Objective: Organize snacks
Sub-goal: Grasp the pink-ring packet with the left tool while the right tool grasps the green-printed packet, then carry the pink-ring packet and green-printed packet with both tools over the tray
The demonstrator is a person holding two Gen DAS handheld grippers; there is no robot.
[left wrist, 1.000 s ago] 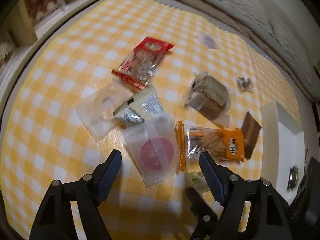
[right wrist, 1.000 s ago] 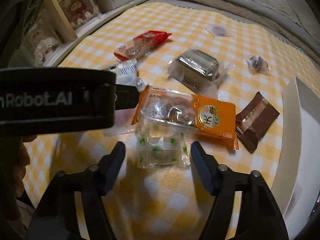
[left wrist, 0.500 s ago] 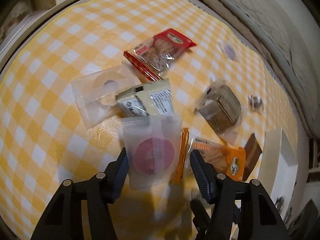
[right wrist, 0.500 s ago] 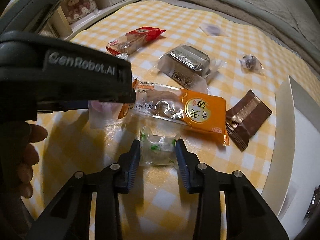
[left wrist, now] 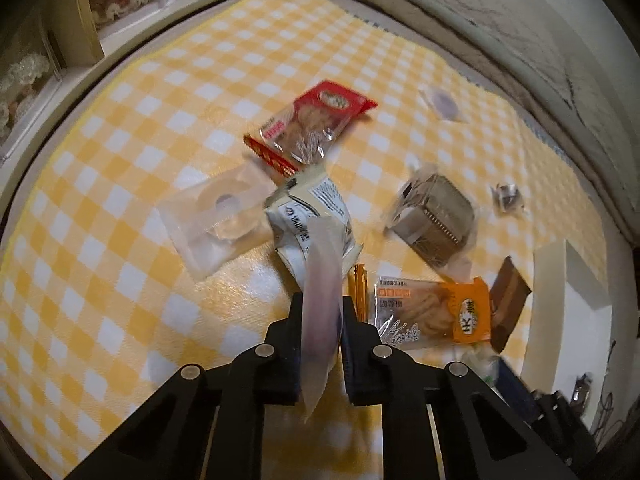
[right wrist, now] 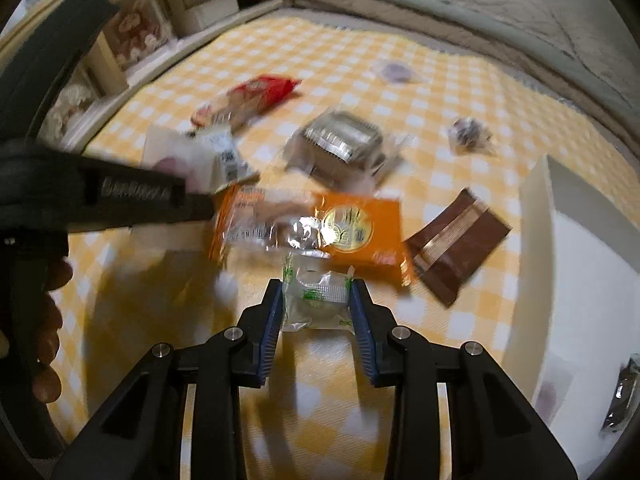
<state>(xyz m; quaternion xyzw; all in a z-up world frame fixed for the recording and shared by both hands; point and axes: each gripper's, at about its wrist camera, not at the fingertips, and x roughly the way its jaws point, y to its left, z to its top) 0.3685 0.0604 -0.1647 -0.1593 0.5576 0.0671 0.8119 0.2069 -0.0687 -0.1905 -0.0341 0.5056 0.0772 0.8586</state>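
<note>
While both grippers are pointing down:
Left gripper (left wrist: 320, 312): jaws pinching pink-centred clear packet (left wrist: 322, 280).
Right gripper (right wrist: 317, 300): jaws clamping green-printed sweet (right wrist: 316, 294).

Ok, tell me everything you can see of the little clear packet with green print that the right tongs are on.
The green-printed packet is a small clear wrapper with green markings and a crimped white seal across its middle, holding something pale and rounded. It looks like thin crinkly plastic. The right tongs are shut on it, one blue pad pressing each side. It sits just in front of the orange snack pack, over the yellow checked cloth; whether it has left the cloth, I cannot tell.
</note>
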